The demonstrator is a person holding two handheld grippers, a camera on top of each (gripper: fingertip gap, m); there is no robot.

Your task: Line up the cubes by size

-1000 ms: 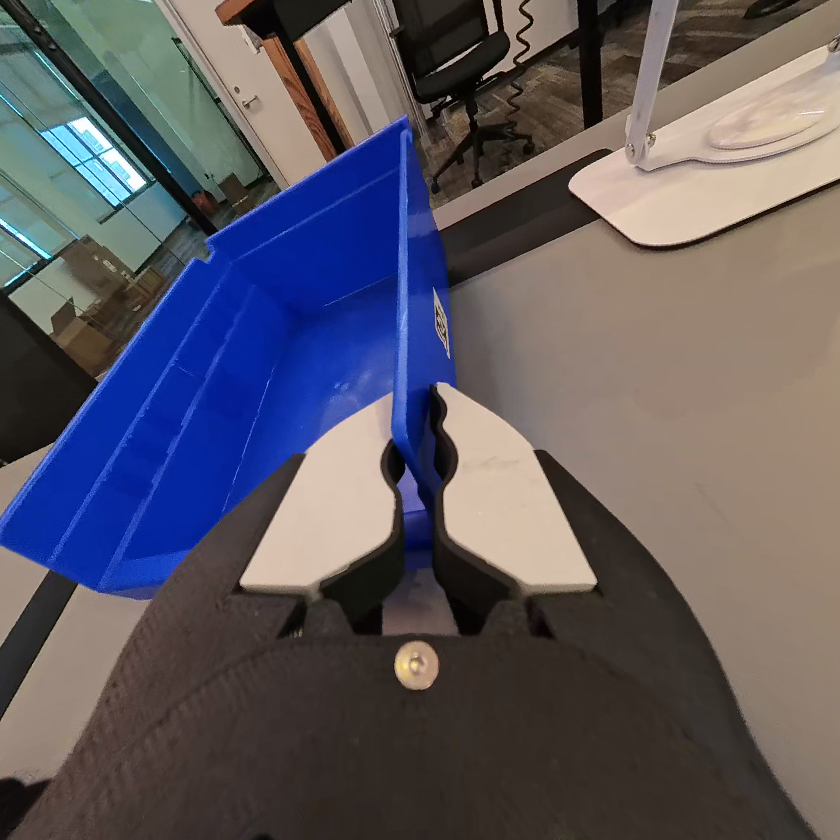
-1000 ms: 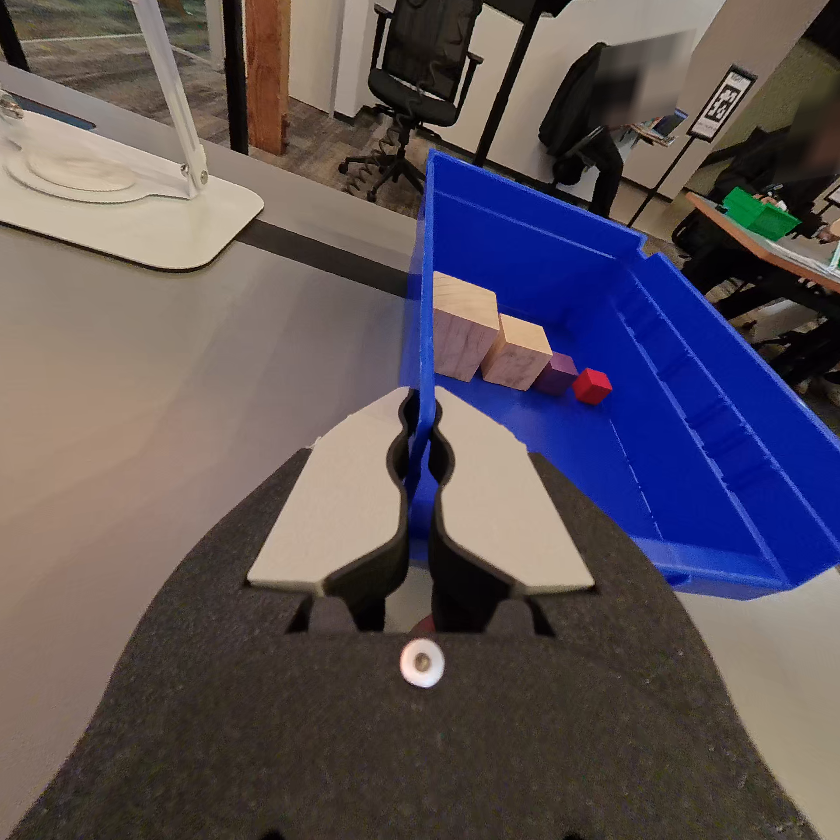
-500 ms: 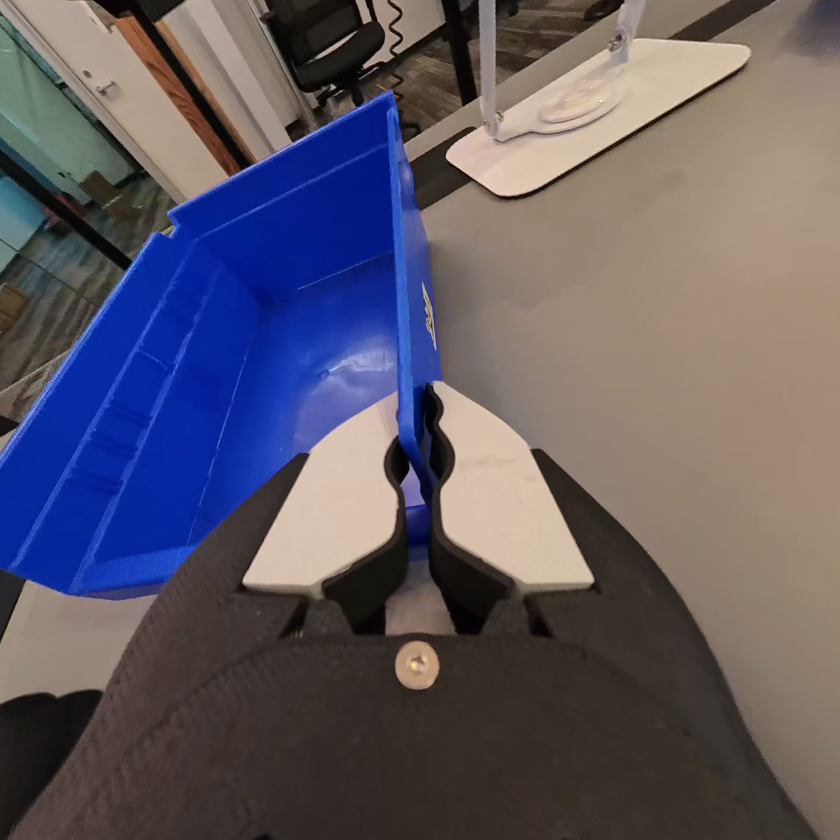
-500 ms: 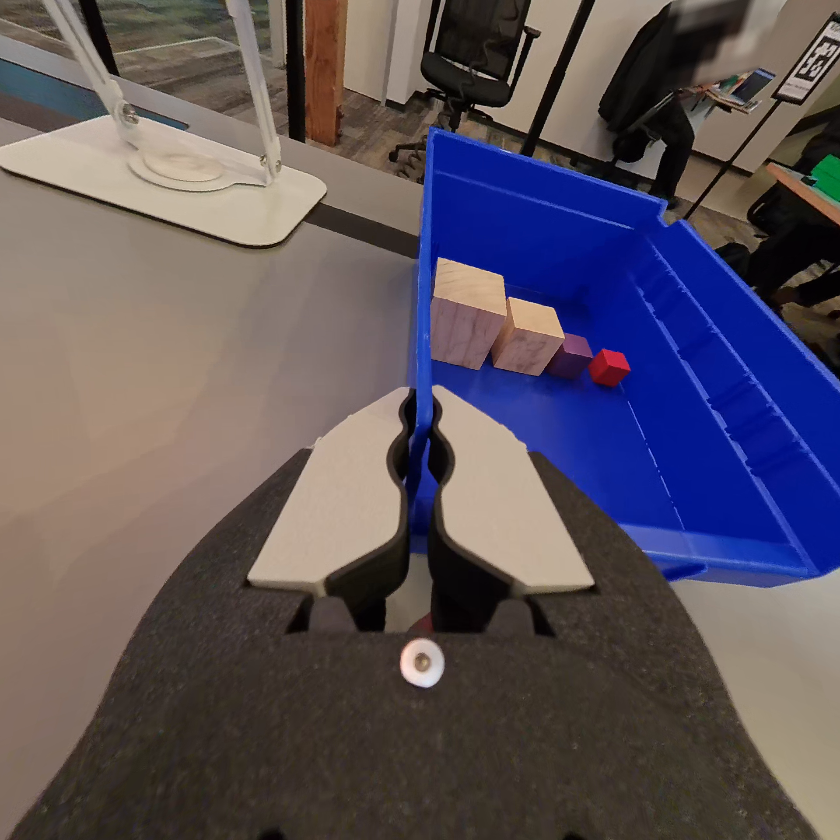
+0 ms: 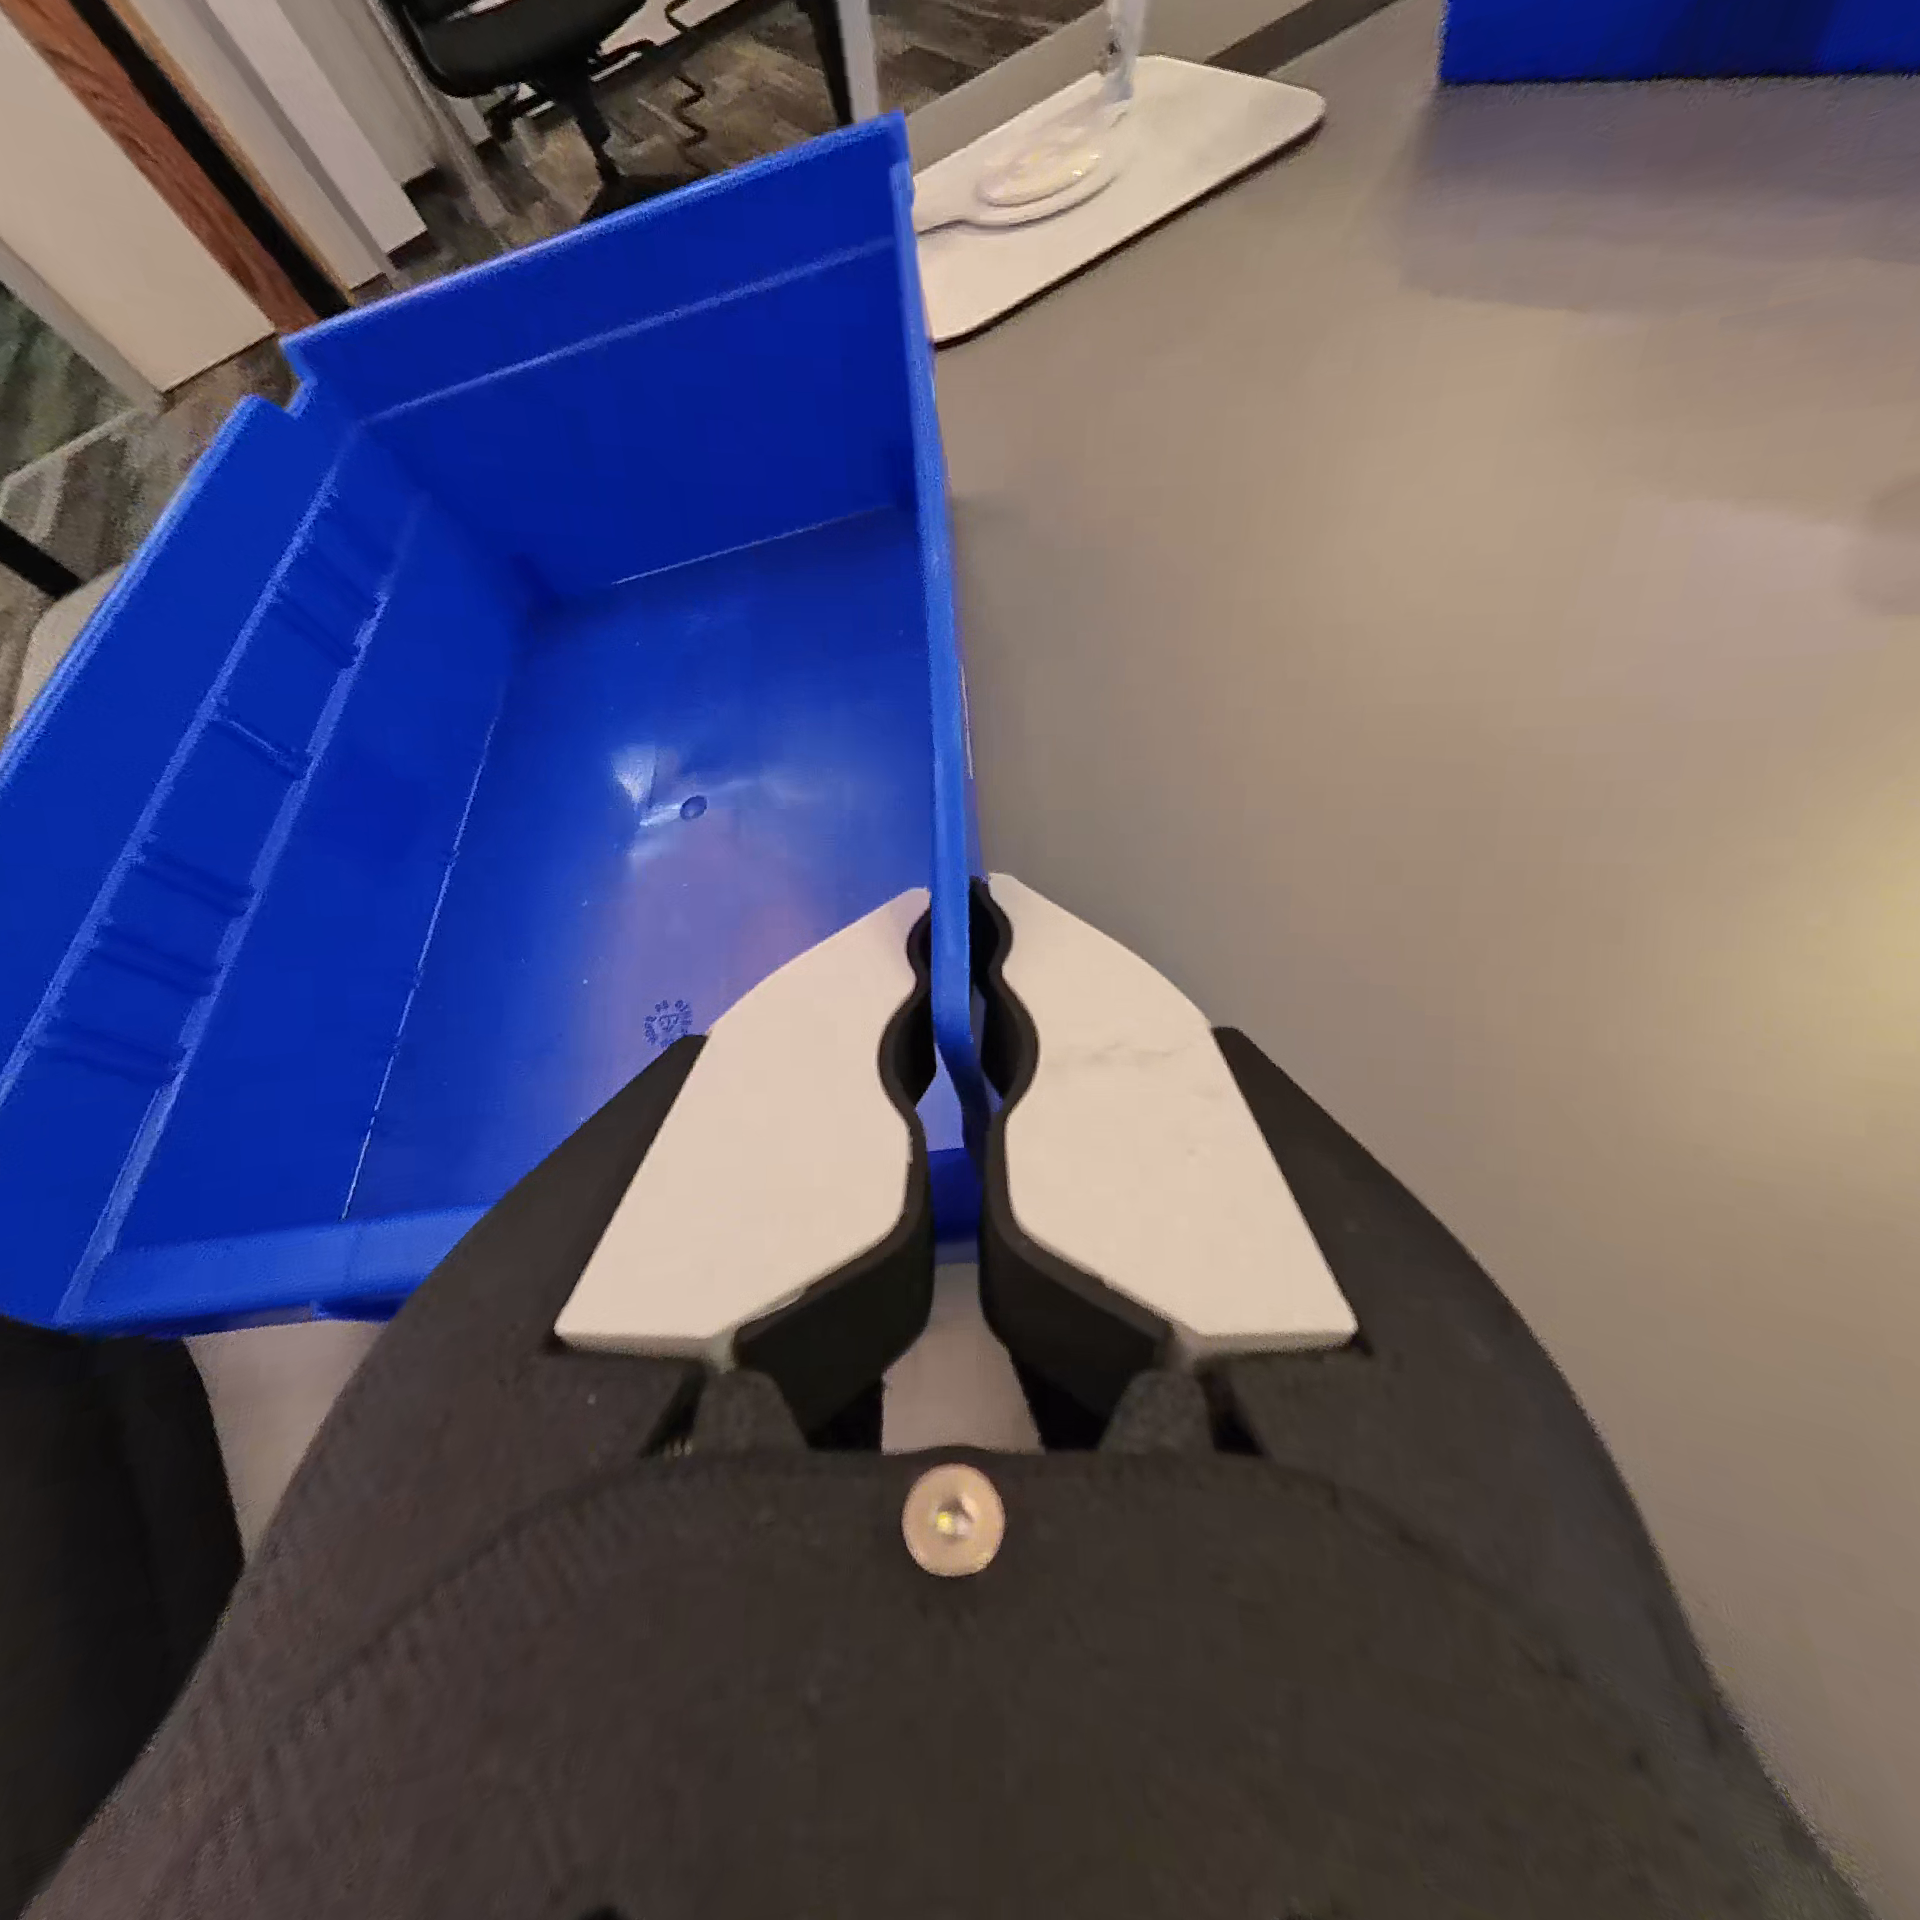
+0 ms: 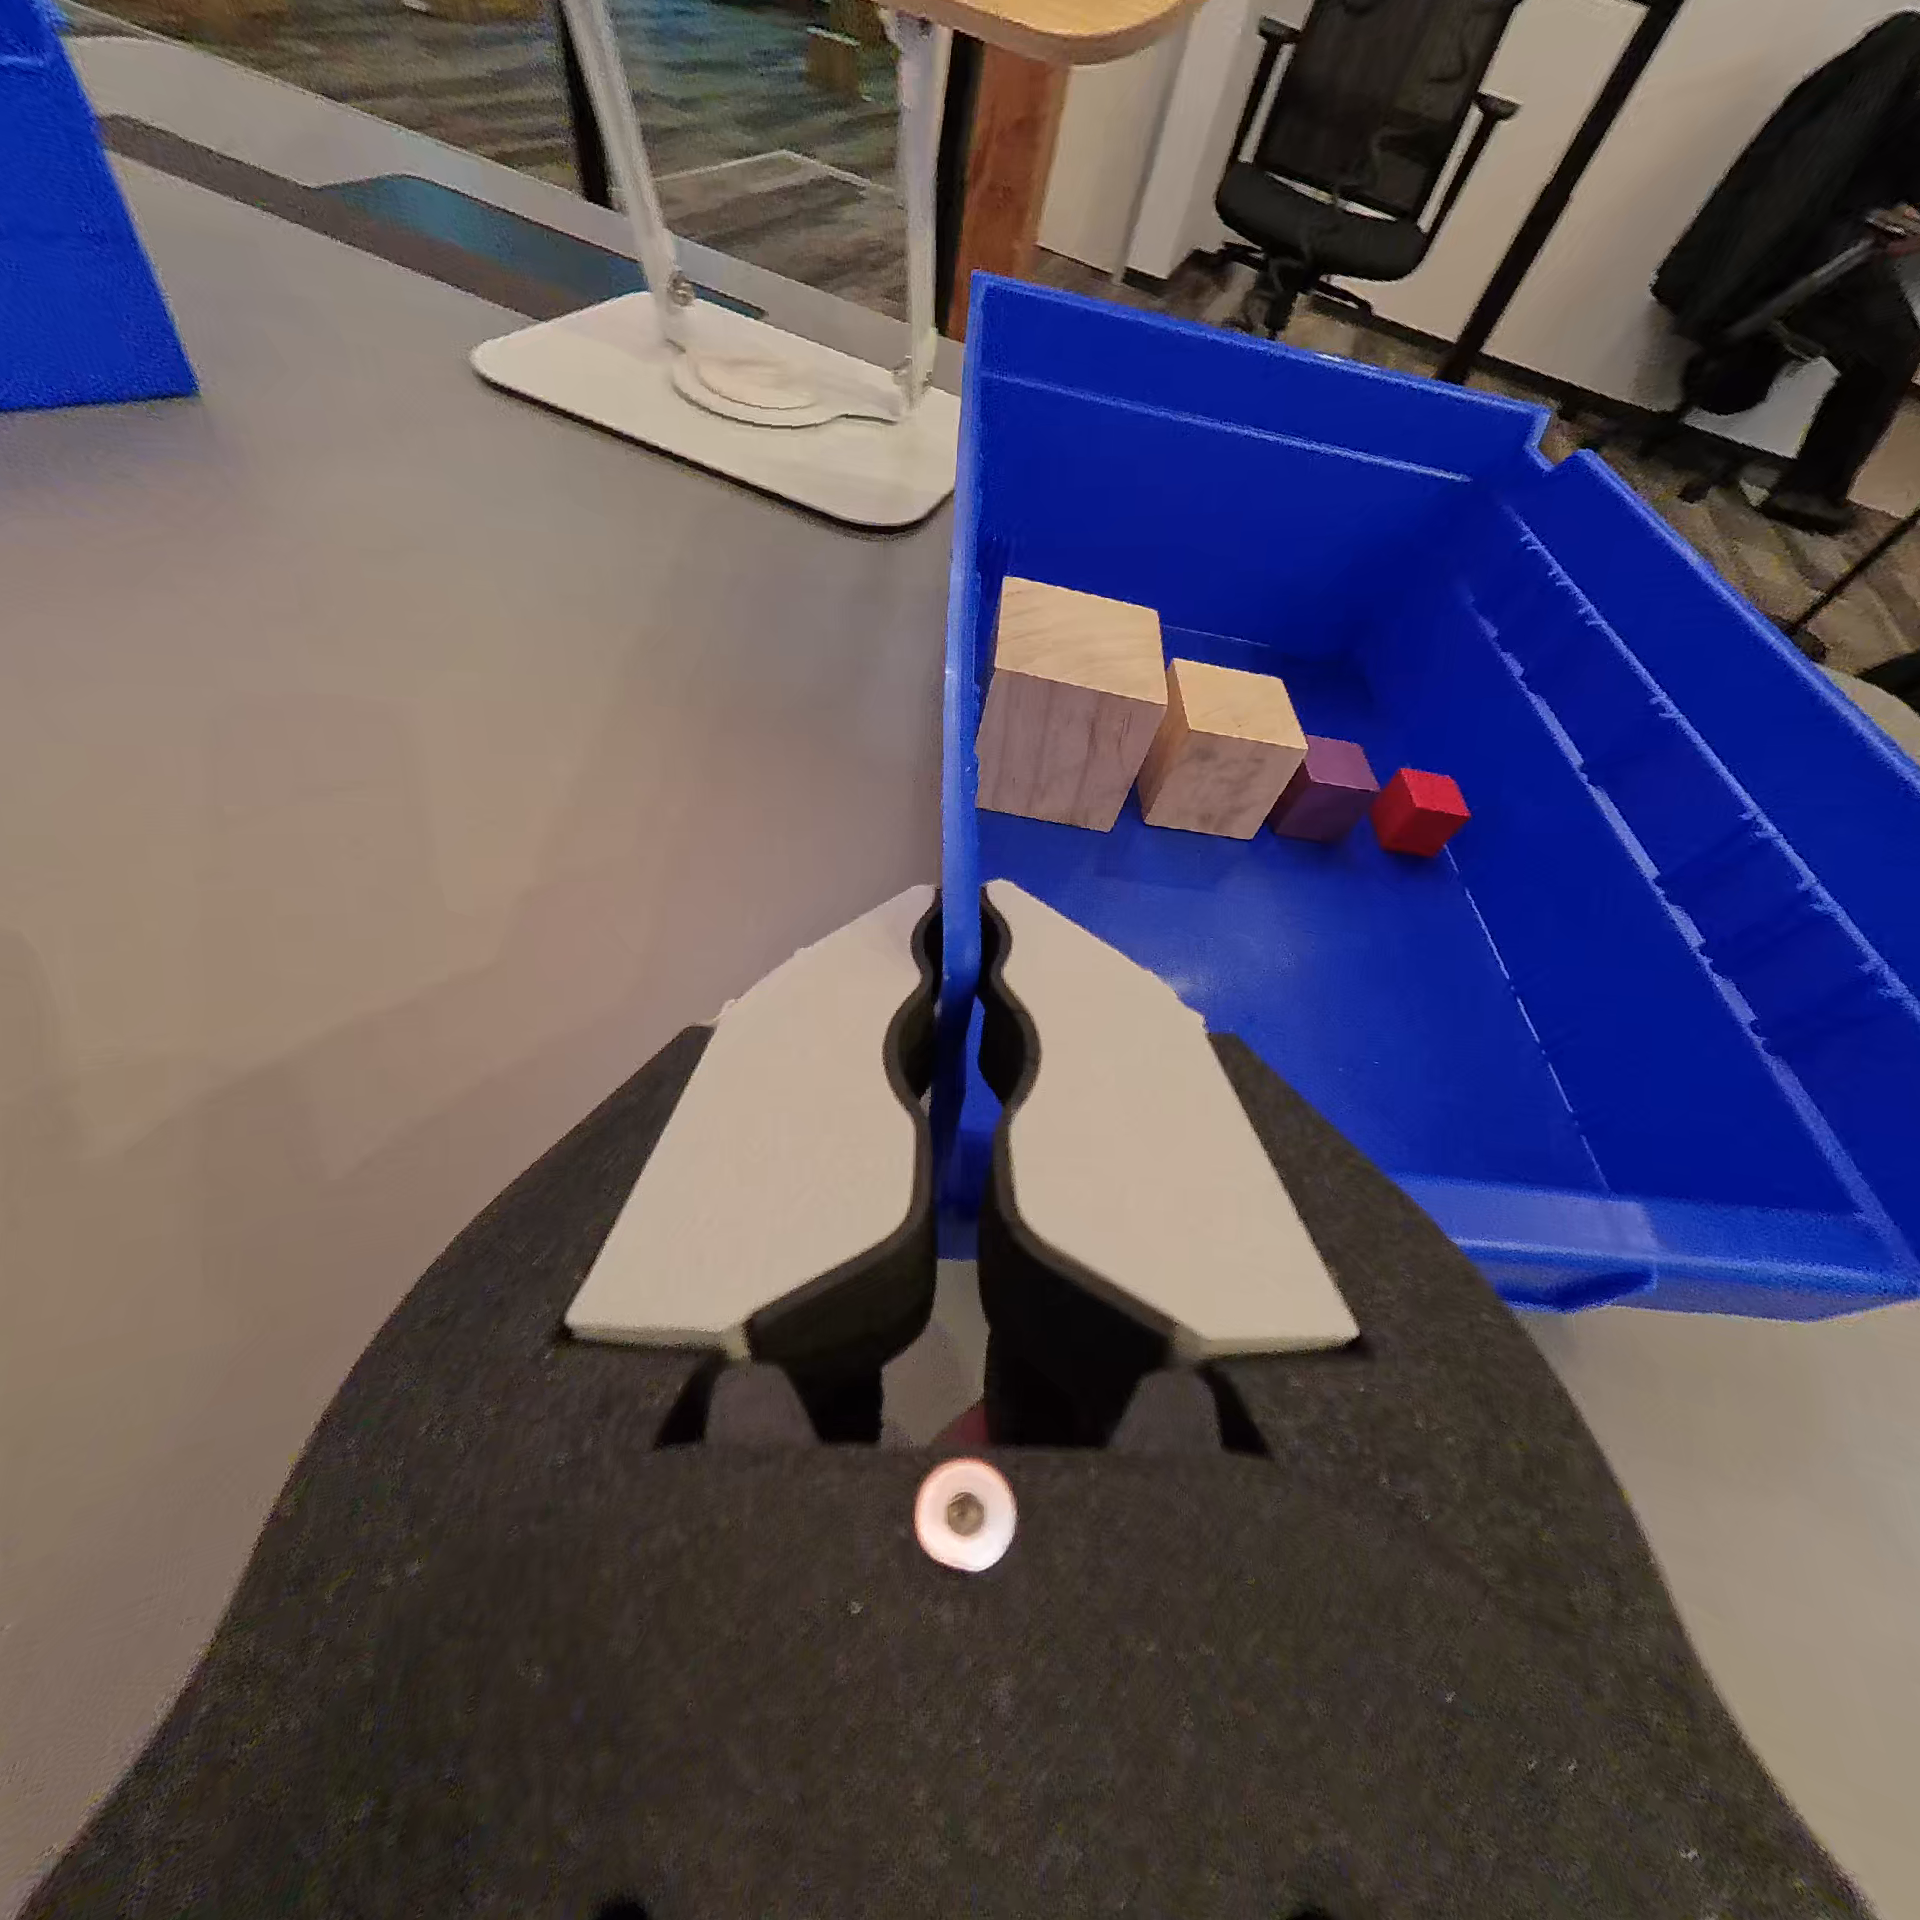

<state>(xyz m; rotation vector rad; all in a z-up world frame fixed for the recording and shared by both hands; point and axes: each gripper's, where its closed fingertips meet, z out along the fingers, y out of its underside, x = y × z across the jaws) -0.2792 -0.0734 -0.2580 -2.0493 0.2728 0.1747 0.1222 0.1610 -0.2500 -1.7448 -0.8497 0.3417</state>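
Two grippers clamp bin walls: left gripper (image 5: 951,914) on empty blue bin (image 5: 644,499) | right gripper (image 6: 961,914) on cube bin (image 6: 1299,457) | four cubes (image 6: 1226,743) already ranked along its far end | step: likely shifting bins | next: set down level, release.

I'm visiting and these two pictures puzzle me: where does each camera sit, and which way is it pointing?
Left wrist view: sits on the left gripper, looking forward along its jaws, shut on the wall of an empty blue bin.
Right wrist view: sits on the right gripper, jaws shut on the wall of the blue bin holding four cubes.
Shared: the grey table and white lamp base.
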